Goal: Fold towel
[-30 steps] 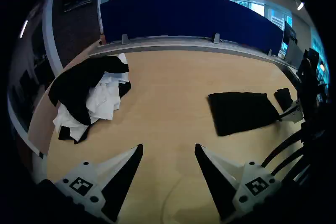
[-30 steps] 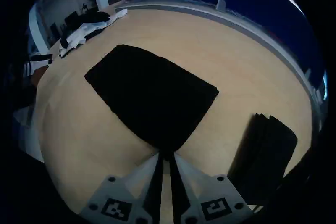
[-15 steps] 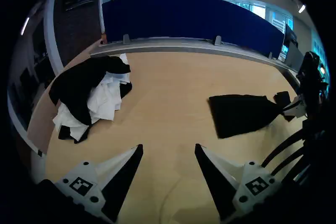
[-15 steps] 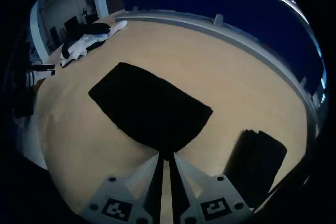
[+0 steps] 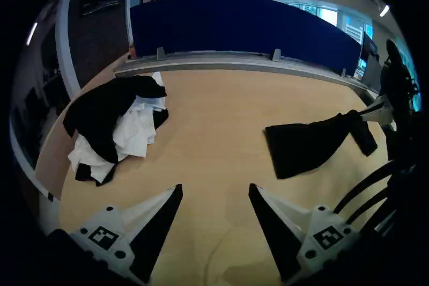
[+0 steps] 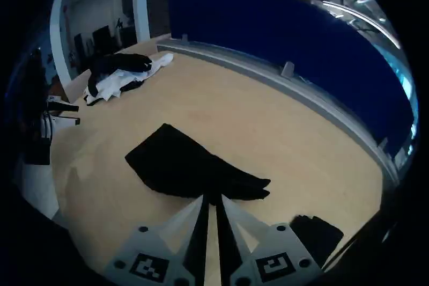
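A black towel [image 5: 300, 146] lies on the light wooden table [image 5: 225, 109], its right side pulled up off the surface. My right gripper [image 5: 365, 116] holds that raised side. In the right gripper view the right gripper [image 6: 212, 198] is shut on the towel's [image 6: 177, 162] near edge, and the cloth hangs from the fingers down to the table. My left gripper [image 5: 214, 189] stands open over bare table at the front, well to the left of the towel, with nothing between its fingers. It shows far off as the left gripper [image 6: 60, 114].
A heap of black and white cloths [image 5: 115, 122] lies at the table's left; the heap [image 6: 120, 70] shows in the other view too. A folded black stack [image 6: 317, 232] sits right of my right gripper. A blue partition [image 5: 241, 23] and grey rail line the far edge.
My right gripper has risen with the towel's edge, so the flat towel now slopes up from the table. The left gripper has stayed put and open.
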Motion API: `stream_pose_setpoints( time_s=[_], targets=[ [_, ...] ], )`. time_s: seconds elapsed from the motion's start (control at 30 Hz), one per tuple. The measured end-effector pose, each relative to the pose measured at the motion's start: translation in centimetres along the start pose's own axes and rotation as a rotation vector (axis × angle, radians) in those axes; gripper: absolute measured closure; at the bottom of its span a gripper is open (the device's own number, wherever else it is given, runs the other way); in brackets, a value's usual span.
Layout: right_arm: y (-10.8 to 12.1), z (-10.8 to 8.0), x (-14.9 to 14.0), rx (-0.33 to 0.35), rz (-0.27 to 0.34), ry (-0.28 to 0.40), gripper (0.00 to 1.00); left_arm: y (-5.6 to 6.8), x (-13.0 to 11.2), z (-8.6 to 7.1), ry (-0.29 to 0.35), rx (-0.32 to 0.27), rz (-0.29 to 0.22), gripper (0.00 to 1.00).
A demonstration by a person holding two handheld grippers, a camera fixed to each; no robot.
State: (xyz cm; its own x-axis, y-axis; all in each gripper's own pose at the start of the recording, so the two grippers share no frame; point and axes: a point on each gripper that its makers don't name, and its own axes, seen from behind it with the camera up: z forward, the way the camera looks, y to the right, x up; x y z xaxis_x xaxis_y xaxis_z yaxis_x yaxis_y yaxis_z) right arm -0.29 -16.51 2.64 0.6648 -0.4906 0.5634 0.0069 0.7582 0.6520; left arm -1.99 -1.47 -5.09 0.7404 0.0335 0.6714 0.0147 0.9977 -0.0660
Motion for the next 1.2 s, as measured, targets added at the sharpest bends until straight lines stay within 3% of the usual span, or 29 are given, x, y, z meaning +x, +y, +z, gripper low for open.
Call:
stream_pose_setpoints(
  time_s=[0.4, 0.77, 0.97, 1.2],
  targets=[
    [-2.3, 1.6, 2.9, 0.039, -0.095, -0.018, 0.91, -0.1, -0.1, -0.8, 0.007, -0.008, -0.01, 0.09],
    [-9.3, 6.4, 5.8, 0.152, -0.2, -0.039, 0.91, -0.3, -0.5, -1.2, 0.021, -0.013, -0.043, 0.09],
    [-13.8, 9.9, 4.8, 0.223, -0.224, -0.077, 0.91, -0.3, -0.9, -1.5, 0.027, -0.013, -0.06, 0.09],
    [-17.5, 13.7, 1.3, 0.28, -0.197, -0.143, 0.91, -0.8, -1.7, -1.4, 0.023, -0.004, -0.079, 0.09]
  ],
)
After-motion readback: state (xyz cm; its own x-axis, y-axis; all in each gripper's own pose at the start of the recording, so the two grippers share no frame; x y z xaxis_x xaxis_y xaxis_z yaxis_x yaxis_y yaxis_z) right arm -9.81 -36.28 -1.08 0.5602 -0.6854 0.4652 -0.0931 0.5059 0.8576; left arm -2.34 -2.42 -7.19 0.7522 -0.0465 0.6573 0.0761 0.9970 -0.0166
